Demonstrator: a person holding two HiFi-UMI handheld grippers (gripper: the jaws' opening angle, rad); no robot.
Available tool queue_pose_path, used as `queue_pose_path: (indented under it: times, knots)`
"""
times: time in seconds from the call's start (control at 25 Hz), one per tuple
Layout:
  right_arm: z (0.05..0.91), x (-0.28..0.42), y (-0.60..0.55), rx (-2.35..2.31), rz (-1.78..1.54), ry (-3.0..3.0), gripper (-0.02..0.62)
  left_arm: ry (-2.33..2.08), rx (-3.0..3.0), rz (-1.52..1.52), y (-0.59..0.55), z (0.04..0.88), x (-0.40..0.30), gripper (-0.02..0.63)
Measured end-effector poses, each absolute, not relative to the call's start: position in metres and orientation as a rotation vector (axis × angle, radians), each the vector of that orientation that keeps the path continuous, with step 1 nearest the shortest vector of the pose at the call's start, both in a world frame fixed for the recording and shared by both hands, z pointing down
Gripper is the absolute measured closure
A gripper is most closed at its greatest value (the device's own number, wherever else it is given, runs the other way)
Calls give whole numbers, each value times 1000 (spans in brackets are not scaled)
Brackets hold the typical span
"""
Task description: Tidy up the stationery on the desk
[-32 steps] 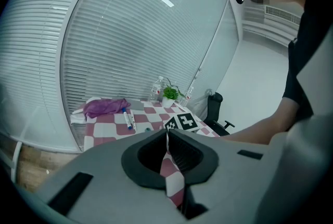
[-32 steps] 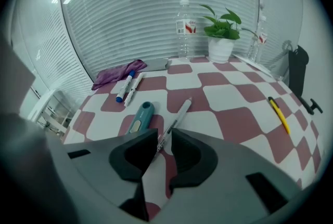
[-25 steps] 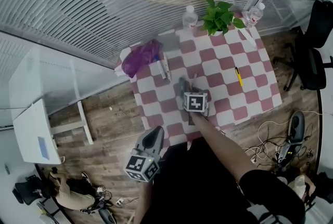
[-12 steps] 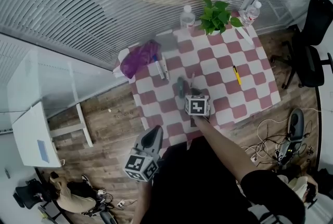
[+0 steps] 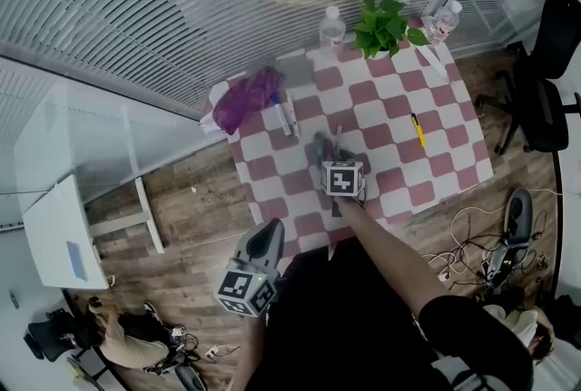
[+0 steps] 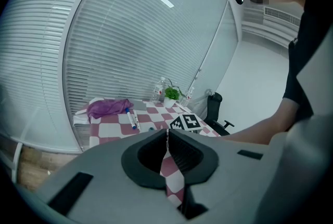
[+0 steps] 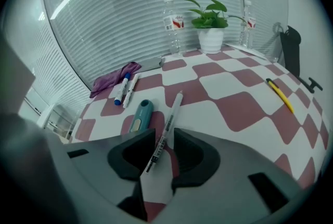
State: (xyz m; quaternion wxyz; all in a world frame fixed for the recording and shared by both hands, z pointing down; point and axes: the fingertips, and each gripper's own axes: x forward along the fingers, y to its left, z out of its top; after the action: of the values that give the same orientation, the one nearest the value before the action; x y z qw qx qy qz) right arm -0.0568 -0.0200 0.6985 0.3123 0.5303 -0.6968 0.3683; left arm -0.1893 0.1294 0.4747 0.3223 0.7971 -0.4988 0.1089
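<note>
Our right tongs (image 7: 164, 133) have hardly moved since a moment ago. They sit a little open, one side each way of the white pen (image 7: 174, 108) lying on the near part of the desk (image 7: 234, 80), ready to pinch it. Our left tongs (image 6: 167, 132) wait off the desk, closed and empty.

White pen (image 7: 171, 114) flat on the checkered tablecloth (image 7: 229, 88) between the parted fingers (image 7: 195, 157) of the right gripper (image 7: 165, 131), teal case (image 7: 141, 115) just beside
</note>
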Motion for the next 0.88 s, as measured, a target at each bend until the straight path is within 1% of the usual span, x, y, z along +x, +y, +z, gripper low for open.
queue_pose_path:
  times: [0.04,0.08,0.32,0.64,0.88]
  knots:
    - [699,-58,-20,1386,963,-1845,475,-1312,2091,286,129,475,-190,572]
    - [699,-60,-20,1377,961,-1852,501,-1312,2091,286,129,475,-190,572]
    - [695,-57,-15,1323,973,-1854,529,-1293,2113,271,125,472,-186,572]
    - [687,-24,-5,1311,947,-1873,535,-1220,2168,264,111,471,-164,572]
    - [671,20,-3,1348,894,-1890,537,-1148,2210,272,101,473,-140,572]
